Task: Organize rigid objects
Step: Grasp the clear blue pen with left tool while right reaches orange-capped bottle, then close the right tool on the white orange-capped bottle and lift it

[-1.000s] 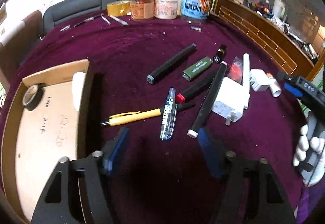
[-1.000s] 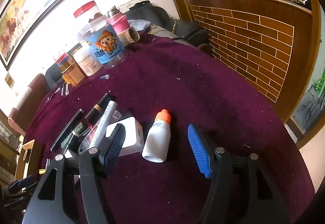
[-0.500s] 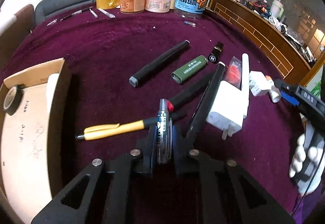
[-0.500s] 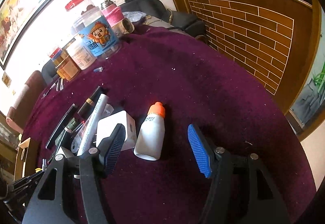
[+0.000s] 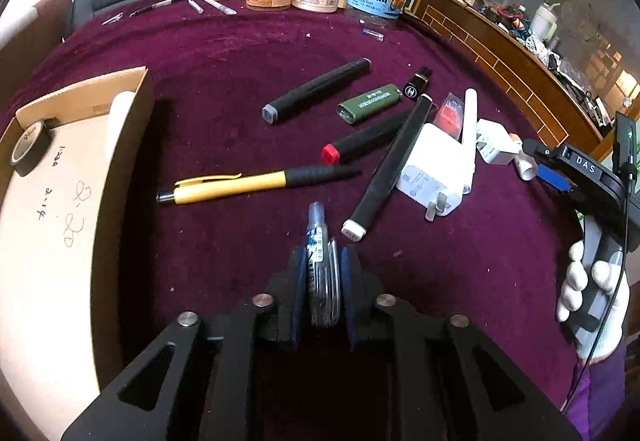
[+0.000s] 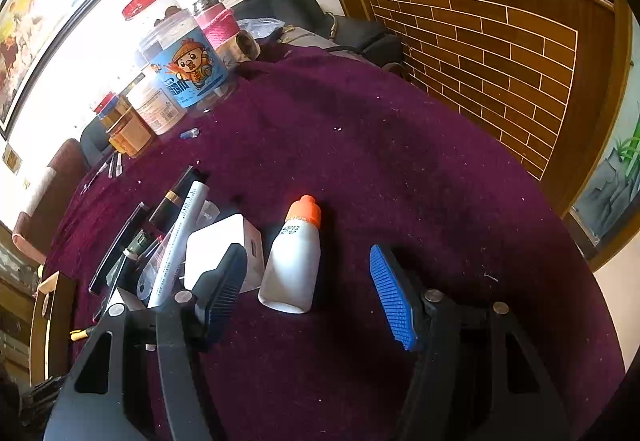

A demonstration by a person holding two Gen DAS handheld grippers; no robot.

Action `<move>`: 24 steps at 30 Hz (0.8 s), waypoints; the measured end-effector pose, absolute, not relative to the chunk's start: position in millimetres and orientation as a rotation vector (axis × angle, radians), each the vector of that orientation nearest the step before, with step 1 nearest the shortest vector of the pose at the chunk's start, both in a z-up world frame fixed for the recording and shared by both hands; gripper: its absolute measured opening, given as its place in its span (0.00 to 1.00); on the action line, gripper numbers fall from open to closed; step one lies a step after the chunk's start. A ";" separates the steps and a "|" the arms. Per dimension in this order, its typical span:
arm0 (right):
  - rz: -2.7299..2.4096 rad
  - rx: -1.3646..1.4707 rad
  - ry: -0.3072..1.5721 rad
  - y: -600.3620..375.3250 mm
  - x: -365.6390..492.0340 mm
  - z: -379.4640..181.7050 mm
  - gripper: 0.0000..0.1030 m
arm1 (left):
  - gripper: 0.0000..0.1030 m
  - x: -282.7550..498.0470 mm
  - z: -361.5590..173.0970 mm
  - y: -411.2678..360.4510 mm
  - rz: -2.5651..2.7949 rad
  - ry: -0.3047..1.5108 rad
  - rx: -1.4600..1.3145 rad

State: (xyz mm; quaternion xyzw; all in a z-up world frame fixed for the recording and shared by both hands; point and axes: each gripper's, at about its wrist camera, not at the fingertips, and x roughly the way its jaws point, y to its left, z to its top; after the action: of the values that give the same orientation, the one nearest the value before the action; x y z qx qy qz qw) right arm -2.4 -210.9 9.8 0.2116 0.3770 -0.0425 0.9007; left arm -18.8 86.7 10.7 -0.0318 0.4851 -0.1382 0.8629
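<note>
The table (image 5: 224,53) wears fuzzy maroon cloth; the cardboard box (image 5: 132,109) looks matt; the clear pen (image 5: 320,265) and white charger (image 5: 434,169) look like glossy plastic.

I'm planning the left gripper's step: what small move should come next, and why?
Probably lift straight up. The left gripper, jaws just closed, pinches the clear pen, whose tip still looks low over the cloth. The box lies left, so clearing the yellow pen first seems wise.

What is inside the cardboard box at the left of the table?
Inside the cardboard box a roll of black tape leans in the far corner, and a white object stands against the right wall. The floor bears handwriting. The near part is cut off.
</note>
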 end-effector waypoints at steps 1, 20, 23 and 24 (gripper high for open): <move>-0.087 0.440 0.784 -211.2 -1.8 9.1 0.61 | 0.15 -18.8 10.1 85.3 -0.285 1.009 -0.062; -0.045 0.485 0.775 -214.5 0.6 6.5 0.71 | 0.12 -124.9 68.5 151.4 -0.397 0.812 -0.381; -0.039 0.485 0.786 -214.7 2.5 7.5 0.72 | 0.12 -137.3 71.0 157.9 -0.409 0.812 -0.385; -0.039 0.481 0.798 -214.5 3.5 8.0 0.72 | 0.12 -140.6 71.2 159.6 -0.412 0.812 -0.387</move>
State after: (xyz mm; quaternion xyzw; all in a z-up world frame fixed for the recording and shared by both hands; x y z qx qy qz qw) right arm 3.5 -214.5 8.0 0.2321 0.3846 -0.0190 0.8932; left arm -140.6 159.6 71.2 -0.1855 0.3898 -0.1978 0.8801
